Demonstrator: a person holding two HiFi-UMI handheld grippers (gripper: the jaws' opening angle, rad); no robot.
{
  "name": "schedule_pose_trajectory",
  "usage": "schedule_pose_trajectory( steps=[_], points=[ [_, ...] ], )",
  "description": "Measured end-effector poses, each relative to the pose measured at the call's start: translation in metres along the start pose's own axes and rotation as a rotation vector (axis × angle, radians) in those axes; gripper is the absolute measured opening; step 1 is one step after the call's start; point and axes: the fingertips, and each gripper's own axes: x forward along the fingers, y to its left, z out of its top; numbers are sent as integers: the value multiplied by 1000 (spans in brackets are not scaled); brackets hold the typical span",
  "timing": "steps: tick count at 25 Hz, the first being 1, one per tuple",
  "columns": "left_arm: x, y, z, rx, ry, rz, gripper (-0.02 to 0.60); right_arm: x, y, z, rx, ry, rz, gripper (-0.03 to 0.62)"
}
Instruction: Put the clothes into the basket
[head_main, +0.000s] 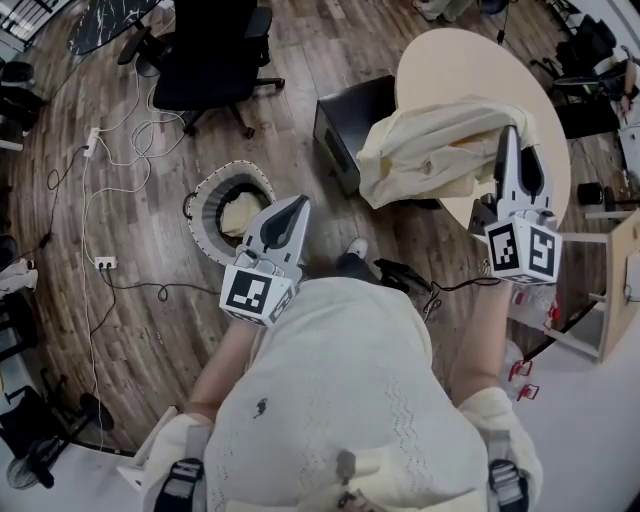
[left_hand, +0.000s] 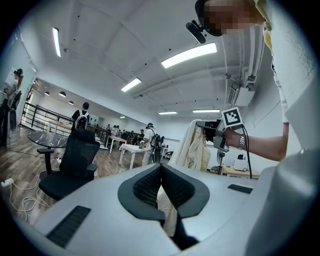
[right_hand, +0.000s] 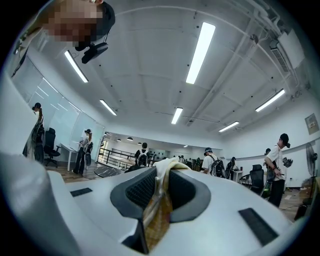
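Two grippers | right gripper (head_main: 509, 138) clamped on cream fabric garment (head_main: 425, 150), bunched over round beige tabletop (head_main: 450, 65) edge | left gripper (head_main: 294, 205) jaws together, holding nothing | round white-rimmed basket (head_main: 203, 195) on wood floor (head_main: 300, 60), just beside left gripper

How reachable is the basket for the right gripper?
Probably yes: the right gripper, shut on the garment, has open floor toward the basket; only the left gripper hovers near its rim.
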Motion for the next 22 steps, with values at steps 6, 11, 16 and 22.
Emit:
schedule_pose_trajectory(
  steps=[6,11,16,22],
  points=[
    [-32,19,4,5,-7,42,20,3,42,15,-4,-24,57,71],
    [-66,39,4,8,-11,74,20,6,89,24,-9,-55,123,71],
    [-91,51,3,6,-21,120,20,10,124,24,-10,-53,190,71],
    [-132,72,5,-5,-39,198,20,19,180,32,-23,-62,284,71]
  ],
)
